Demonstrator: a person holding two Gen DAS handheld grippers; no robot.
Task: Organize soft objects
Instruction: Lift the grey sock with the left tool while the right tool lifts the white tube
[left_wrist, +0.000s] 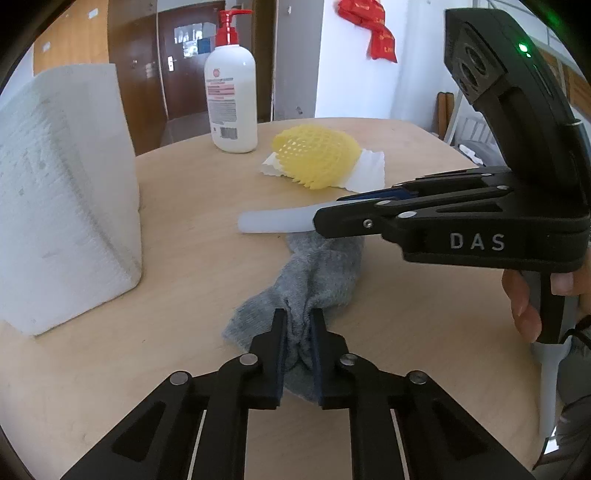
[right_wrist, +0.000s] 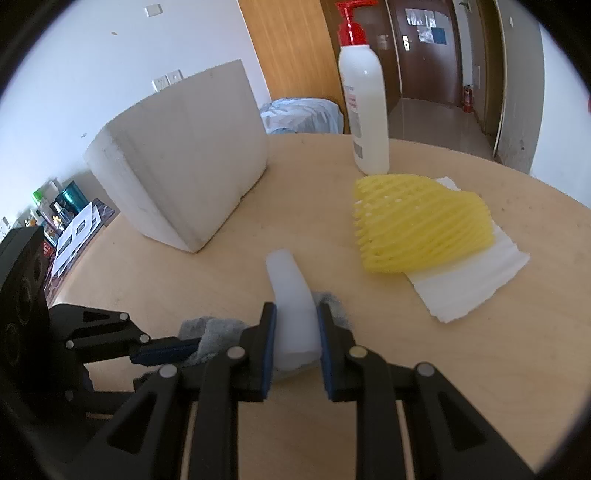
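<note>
A grey sock lies on the wooden table. My left gripper is shut on its near end. A white foam tube sits across the sock's far end. My right gripper is shut on this tube, just above the sock; it shows from the side in the left wrist view. A yellow foam net lies on a white foam sheet further back; both show in the right wrist view, the net on the sheet.
A large white foam block stands at the left, also in the right wrist view. A white pump bottle with a red top stands at the table's far edge, also in the right wrist view.
</note>
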